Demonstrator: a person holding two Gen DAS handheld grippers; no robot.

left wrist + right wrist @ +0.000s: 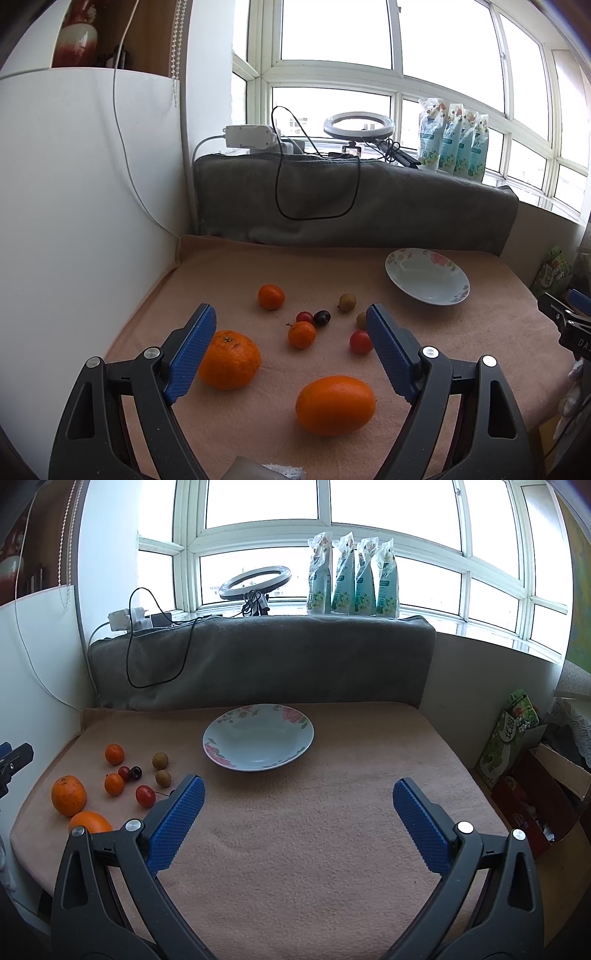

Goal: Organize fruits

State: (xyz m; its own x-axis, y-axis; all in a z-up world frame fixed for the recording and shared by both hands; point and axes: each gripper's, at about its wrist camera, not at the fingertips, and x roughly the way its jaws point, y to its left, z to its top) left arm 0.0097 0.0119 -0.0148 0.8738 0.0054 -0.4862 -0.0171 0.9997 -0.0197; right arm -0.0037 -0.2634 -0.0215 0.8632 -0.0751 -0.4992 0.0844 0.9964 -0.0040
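Grey cushion backs plate; 4 pouches behind.

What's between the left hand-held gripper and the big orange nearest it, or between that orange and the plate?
Nothing blocks the left hand-held gripper, which is open above the oval orange. Toward the plate, a red cherry tomato and a small brown fruit lie on the cloth; lifting clears them.
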